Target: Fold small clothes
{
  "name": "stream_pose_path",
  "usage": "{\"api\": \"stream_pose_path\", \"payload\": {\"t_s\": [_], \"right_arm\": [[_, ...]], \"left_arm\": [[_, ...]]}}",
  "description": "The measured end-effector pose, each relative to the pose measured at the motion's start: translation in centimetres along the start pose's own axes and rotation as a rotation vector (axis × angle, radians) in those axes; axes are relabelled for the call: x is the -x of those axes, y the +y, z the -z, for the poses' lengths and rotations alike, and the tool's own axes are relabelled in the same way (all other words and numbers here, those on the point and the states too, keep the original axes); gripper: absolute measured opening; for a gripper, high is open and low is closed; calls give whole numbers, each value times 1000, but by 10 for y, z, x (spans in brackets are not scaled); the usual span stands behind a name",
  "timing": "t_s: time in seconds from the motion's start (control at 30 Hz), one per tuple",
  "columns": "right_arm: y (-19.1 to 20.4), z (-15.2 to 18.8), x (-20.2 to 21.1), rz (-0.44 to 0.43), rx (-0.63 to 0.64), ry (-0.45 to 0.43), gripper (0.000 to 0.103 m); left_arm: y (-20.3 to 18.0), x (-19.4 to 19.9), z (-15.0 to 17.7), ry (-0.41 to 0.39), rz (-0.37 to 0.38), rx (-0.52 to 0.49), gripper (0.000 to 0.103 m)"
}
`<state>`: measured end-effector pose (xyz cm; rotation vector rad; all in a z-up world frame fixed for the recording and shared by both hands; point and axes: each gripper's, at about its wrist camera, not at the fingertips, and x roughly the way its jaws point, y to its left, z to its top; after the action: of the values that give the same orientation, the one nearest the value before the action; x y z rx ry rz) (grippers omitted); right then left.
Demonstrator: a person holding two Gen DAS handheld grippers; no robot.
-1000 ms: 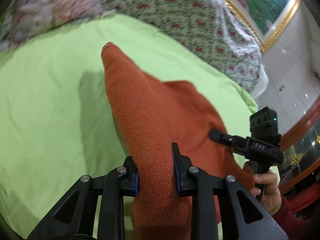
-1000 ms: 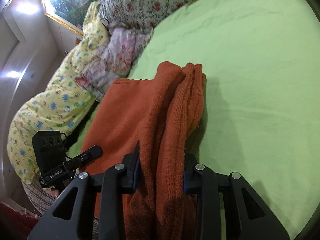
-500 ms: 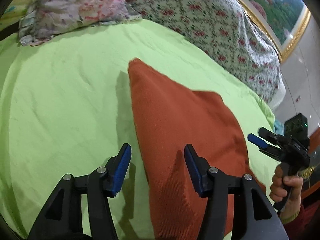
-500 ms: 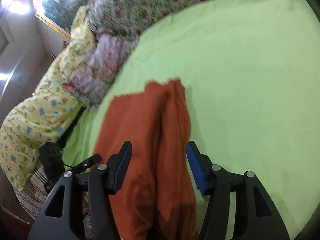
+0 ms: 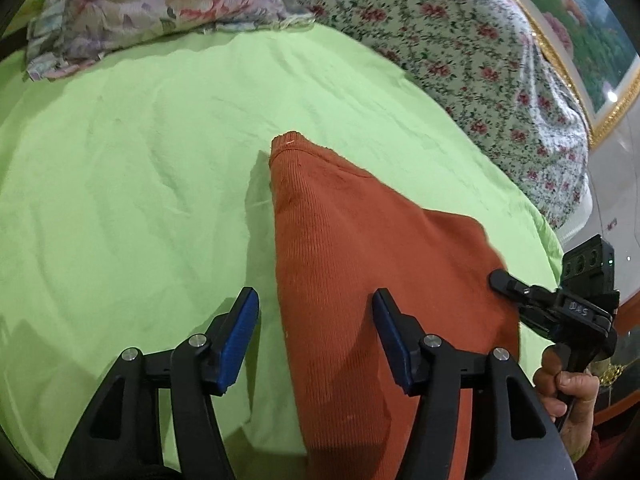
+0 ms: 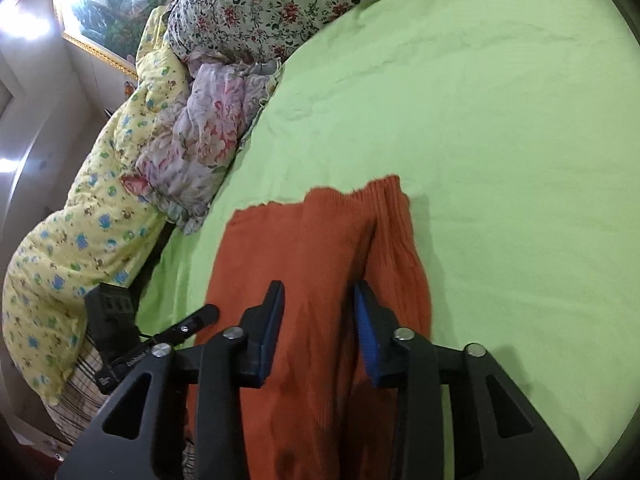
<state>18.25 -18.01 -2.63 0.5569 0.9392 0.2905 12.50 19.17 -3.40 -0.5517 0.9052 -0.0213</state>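
Note:
A rust-orange knit garment [image 5: 360, 264] lies folded on the light green bed sheet [image 5: 120, 200]; it also shows in the right wrist view [image 6: 316, 248]. My left gripper [image 5: 316, 316] is open and empty above the garment's left edge. My right gripper [image 6: 318, 308] is open and empty, hovering over the garment's near part. The right gripper also shows in the left wrist view [image 5: 560, 304] at the garment's right side, held by a hand. The left gripper shows in the right wrist view [image 6: 160, 340] at the garment's left.
Floral quilts [image 5: 440, 40] and a pink-flowered pillow [image 5: 140, 8] are piled at the far edge of the bed. A yellow patterned quilt [image 6: 80, 220] lies at the left in the right wrist view. A framed picture [image 5: 580, 40] hangs on the wall.
Both grippers let go of the orange garment, opened and pulled back. The garment now lies flat on the sheet.

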Motion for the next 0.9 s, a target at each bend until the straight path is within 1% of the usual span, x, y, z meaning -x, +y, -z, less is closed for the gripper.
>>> {"api": "stream_pose_path", "payload": {"t_s": [0.03, 0.07, 0.1, 0.13, 0.23, 0.3, 0.37, 0.4, 0.43, 0.47, 0.53, 0.57, 0.6, 0.63, 0.7, 0.8, 0.9], "right_arm": [[0, -3, -3, 7, 5, 4, 6], [1, -6, -5, 27, 16, 11, 6], [3, -10, -4, 43, 37, 5, 6], [8, -16, 1, 44, 69, -23, 6], [13, -31, 19, 17, 90, -92, 6], [10, -34, 15, 55, 103, -78, 6], [2, -28, 2, 107, 107, -28, 6], [-4, -22, -7, 139, 109, 3, 6], [-9, -19, -12, 149, 105, 14, 6], [-18, -14, -16, 133, 76, 12, 6], [-28, -13, -14, 95, 30, -2, 6], [-29, -13, -12, 90, 22, -10, 6], [-25, -12, -9, 100, 30, -18, 6], [-21, -11, -5, 114, 42, -20, 9], [-15, -9, 4, 133, 47, -31, 10], [-5, -1, 28, 138, 60, -62, 10], [2, 17, 49, 118, 70, -73, 10]], "left_arm": [[-1, -2, -2, 1, 10, -2, 44], [-3, -2, -3, 2, 21, -9, 41], [-6, -1, -4, -4, 14, -24, 41], [-10, -1, -5, -9, 4, -42, 41], [-17, -7, -4, -5, -26, -72, 42], [-17, -12, -2, -2, -61, -89, 42], [-17, -16, 1, -5, -93, -108, 45], [-18, -17, 2, -12, -104, -118, 48], [-18, -17, 2, -15, -120, -124, 54], [-19, -17, 2, -17, -137, -129, 55], [-19, -14, 2, -11, -139, -124, 56], [-19, -10, 2, -9, -140, -121, 56], [-20, -6, 3, -11, -142, -125, 55], [-22, 0, 6, -15, -150, -133, 54], [-24, 12, 13, -22, -150, -141, 54], [-26, 34, 33, -27, -130, -164, 55], [-26, 50, 57, -8, -99, -176, 55]]}}
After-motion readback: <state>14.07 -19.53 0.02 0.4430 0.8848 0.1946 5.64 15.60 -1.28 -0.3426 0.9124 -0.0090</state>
